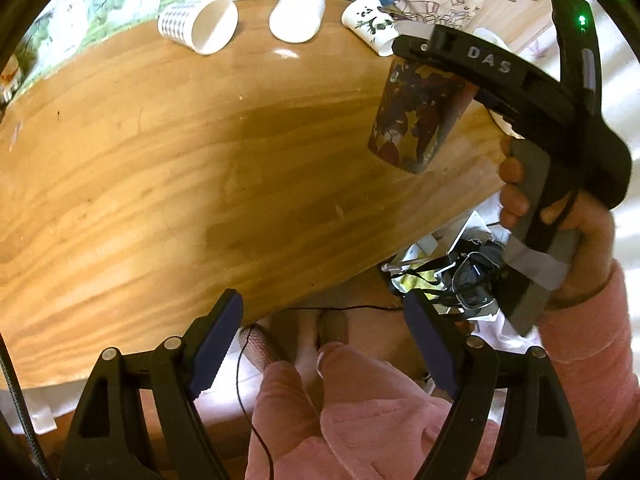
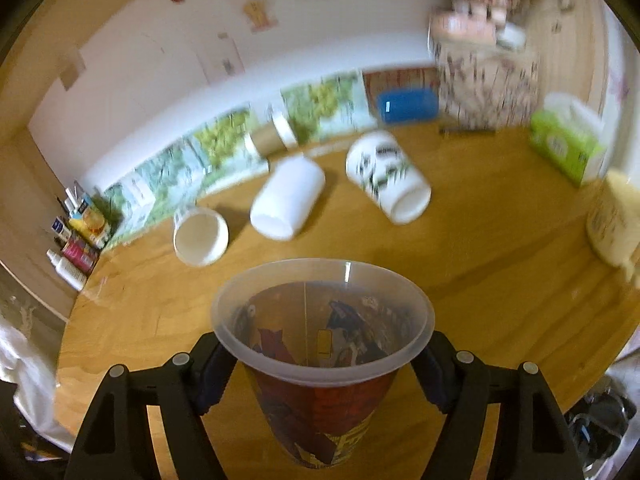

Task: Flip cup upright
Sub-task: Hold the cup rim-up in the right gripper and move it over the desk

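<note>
A printed plastic cup (image 2: 320, 364) with a clear rim and a red and dark picture stands mouth up between the fingers of my right gripper (image 2: 322, 376), which is shut on it just under the rim. In the left wrist view the same cup (image 1: 416, 116) hangs rim up from the right gripper, its base close over the wooden table (image 1: 168, 168) near the right edge. My left gripper (image 1: 324, 344) is open and empty, off the table's front edge above the person's pink-clad legs.
Several paper cups lie on their sides at the back: a patterned one (image 2: 200, 236), a plain white one (image 2: 288, 204), a panda-print one (image 2: 386, 178) and a brown-sleeved one (image 2: 272, 136). A green tissue box (image 2: 564, 148) and a cream bottle (image 2: 614, 216) stand at the right.
</note>
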`<state>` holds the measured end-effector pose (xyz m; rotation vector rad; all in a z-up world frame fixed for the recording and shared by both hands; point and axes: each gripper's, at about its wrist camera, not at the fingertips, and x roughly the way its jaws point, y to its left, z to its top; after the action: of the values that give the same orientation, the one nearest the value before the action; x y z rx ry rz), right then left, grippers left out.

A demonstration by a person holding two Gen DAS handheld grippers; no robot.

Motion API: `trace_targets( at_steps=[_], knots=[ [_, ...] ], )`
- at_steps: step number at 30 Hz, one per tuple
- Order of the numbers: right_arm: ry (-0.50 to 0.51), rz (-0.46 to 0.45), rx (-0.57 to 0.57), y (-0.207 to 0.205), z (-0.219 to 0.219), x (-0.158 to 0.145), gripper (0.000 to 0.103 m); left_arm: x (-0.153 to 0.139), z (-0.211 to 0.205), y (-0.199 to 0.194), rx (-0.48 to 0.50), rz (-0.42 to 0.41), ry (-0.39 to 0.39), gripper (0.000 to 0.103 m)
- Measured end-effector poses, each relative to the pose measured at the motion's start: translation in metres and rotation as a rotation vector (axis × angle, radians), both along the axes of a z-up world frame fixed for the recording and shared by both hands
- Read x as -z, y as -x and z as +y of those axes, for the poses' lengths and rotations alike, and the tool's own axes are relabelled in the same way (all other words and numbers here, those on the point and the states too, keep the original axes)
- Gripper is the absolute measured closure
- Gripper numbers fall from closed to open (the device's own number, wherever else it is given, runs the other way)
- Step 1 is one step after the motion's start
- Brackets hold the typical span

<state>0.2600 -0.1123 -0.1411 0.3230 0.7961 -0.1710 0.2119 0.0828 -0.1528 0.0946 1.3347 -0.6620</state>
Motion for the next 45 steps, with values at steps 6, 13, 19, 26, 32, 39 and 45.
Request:
trace_targets(
  at_steps=[6,13,19,26,32,39,45],
  knots=[
    [0.083,-0.182,0.052,0.011,0.011,-0.004,0.026,-0.007,0.007,-0.003,0.015,-0.027,-0.012,0.018],
    [0.190,-0.342,0.093,0.021,0.024,-0.005,0.026,-0.008,0.011,-0.011,0.024,-0.040,-0.019,0.018],
    [0.262,-0.462,0.093,0.031,0.035,-0.005,0.026,-0.004,0.016,-0.023,0.002,-0.026,-0.038,0.018],
    [0.274,-0.482,0.081,0.038,0.040,0.006,0.025,0.000,0.023,-0.032,-0.018,-0.017,-0.043,0.018],
    [0.269,-0.465,0.057,0.038,0.042,0.016,0.025,0.003,0.025,-0.032,-0.021,-0.023,-0.058,0.018],
    [0.266,-0.455,0.051,0.039,0.043,0.024,0.025,0.007,0.024,-0.030,-0.013,-0.014,-0.068,0.018],
    [0.284,-0.447,0.042,0.039,0.047,0.030,0.025,0.007,0.021,-0.029,-0.010,-0.018,-0.072,0.018]
  ],
)
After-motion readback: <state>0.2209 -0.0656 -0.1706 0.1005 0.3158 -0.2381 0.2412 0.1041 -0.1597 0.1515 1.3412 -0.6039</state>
